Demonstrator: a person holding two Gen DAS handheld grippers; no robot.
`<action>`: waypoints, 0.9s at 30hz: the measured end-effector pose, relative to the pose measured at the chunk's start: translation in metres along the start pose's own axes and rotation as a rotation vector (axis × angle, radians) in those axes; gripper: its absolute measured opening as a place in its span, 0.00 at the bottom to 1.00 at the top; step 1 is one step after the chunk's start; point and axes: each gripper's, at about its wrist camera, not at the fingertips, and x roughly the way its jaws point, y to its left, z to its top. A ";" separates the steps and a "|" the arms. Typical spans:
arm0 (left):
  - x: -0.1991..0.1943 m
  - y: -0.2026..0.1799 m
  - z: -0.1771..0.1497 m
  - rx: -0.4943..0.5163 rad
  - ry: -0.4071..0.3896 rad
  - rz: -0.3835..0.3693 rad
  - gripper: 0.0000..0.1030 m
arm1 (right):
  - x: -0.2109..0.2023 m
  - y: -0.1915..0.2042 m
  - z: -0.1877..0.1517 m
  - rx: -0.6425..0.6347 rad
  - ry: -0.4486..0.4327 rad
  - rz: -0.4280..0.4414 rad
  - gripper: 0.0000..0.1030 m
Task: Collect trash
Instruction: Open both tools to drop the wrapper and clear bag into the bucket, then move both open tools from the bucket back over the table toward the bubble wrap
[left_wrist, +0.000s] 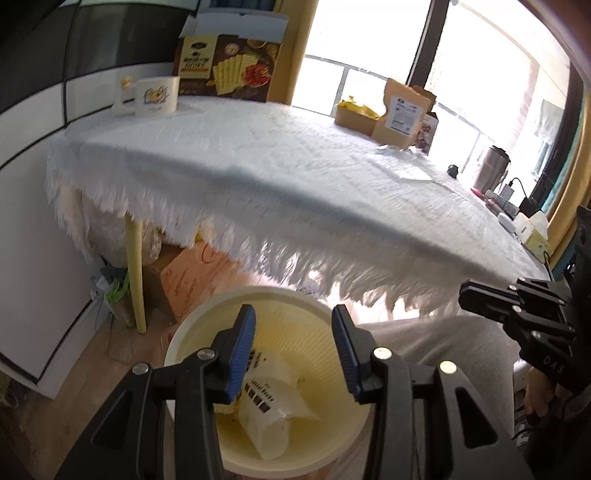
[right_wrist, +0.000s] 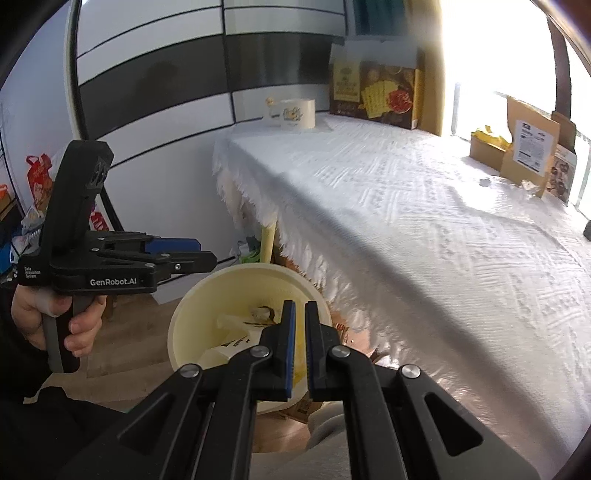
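From the left wrist view, the left gripper (left_wrist: 293, 347) hangs over a cream bin (left_wrist: 192, 332) on the floor, just in front of the tabletop (left_wrist: 280, 170) with its fringed white cloth. Its jaws are released, with nothing between them. Inside the bin lies a crumpled white printed wrapper (left_wrist: 269, 410). At the far left of the tabletop stand a mug (left_wrist: 155, 96) and a cracker box (left_wrist: 229, 66).

From the right wrist view, the right gripper (right_wrist: 300, 345) has its jaws clenched with nothing between them, above the bin's near right rim. The left gripper appears at left, held in a hand (right_wrist: 70, 325).
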 end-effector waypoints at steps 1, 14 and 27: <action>-0.001 -0.005 0.002 0.011 -0.006 0.000 0.42 | -0.004 -0.004 0.000 0.006 -0.009 -0.003 0.04; 0.007 -0.063 0.027 0.106 -0.041 -0.025 0.46 | -0.036 -0.058 -0.006 0.070 -0.069 -0.044 0.05; 0.033 -0.102 0.052 0.152 -0.061 -0.066 0.47 | -0.050 -0.118 -0.007 0.116 -0.067 -0.098 0.18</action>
